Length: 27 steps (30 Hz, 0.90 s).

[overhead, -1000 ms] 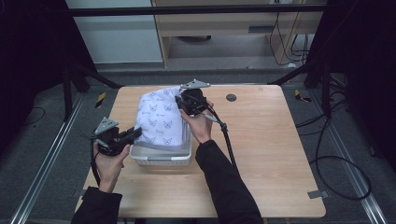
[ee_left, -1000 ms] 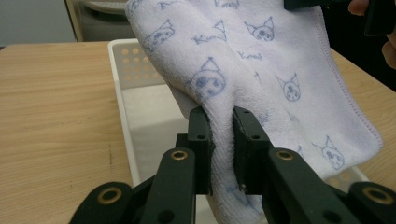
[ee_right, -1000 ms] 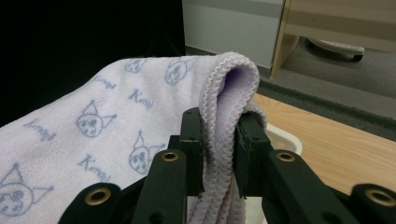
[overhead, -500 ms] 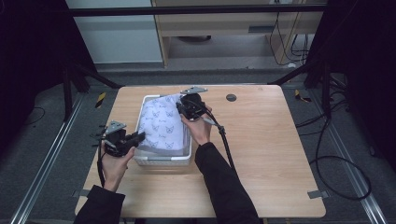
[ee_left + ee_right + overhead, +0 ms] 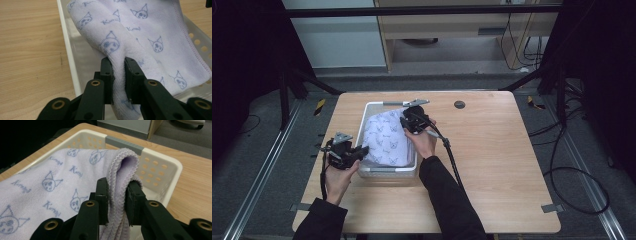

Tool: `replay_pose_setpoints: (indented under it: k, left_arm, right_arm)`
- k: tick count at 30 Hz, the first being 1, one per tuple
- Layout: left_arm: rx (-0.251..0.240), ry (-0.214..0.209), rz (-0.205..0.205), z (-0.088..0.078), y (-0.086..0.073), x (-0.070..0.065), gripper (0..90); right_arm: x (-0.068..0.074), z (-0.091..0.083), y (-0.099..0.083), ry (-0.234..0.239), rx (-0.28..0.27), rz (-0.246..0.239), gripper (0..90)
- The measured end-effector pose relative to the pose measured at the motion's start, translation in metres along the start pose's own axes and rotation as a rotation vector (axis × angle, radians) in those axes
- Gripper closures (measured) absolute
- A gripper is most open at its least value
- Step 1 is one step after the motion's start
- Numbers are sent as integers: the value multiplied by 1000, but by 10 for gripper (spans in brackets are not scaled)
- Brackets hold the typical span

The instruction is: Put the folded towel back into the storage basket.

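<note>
i have the pale lilac terry towel printed with little blue cat faces [image 5: 388,140] pinched at two places. my left gripper [image 5: 118,75] is nearly closed, its jaws clamped on a raised fold of the cloth, which bulges out above them. my right gripper [image 5: 117,195] is just as narrow, biting the bunched, scalloped hem where the towel doubles over itself.

the towel looks soft and rumpled, spread loosely, its stitched edge showing along one side in the left gripper view. it lies inside the white perforated plastic basket with grey handles [image 5: 368,112], covering most of the bottom. from the high view its long axis runs from about 1 o'clock, where the right gripper [image 5: 412,119] holds it, down to about 7 o'clock, at the left gripper [image 5: 346,152].

the basket sits left of centre on the light wooden table [image 5: 492,165].
</note>
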<state>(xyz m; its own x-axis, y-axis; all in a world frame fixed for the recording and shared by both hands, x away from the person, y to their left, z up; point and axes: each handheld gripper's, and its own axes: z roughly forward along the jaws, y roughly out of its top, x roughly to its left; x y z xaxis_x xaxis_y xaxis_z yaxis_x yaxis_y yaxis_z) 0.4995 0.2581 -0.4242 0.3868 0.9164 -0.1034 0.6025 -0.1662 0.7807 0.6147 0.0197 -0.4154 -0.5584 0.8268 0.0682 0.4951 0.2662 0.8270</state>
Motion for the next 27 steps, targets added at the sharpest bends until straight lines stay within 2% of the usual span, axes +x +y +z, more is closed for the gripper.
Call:
replay_pose_setpoints:
  k: [10,13,16,18,24,27]
  left_arm:
    - [50,5,14,9,-3,1,727]
    - [10,13,18,6,-1,0,666]
    - [-20,20,14,0,2,0,606]
    - [-32,21,7,-3,3,1,593]
    - [-59,11,-16,-11,6,6,559]
    - [-68,6,-18,-14,8,6,539]
  right_arm:
    - [0,11,-8,-18,57,-39,708]
    - [1,13,-9,-27,68,-61,658]
    - [0,13,-10,-30,79,-75,569]
    - [-1,11,-10,-35,57,-89,519]
    - [-3,-6,-4,-45,-2,-86,379]
    - [-7,-17,-3,-32,-23,-67,311]
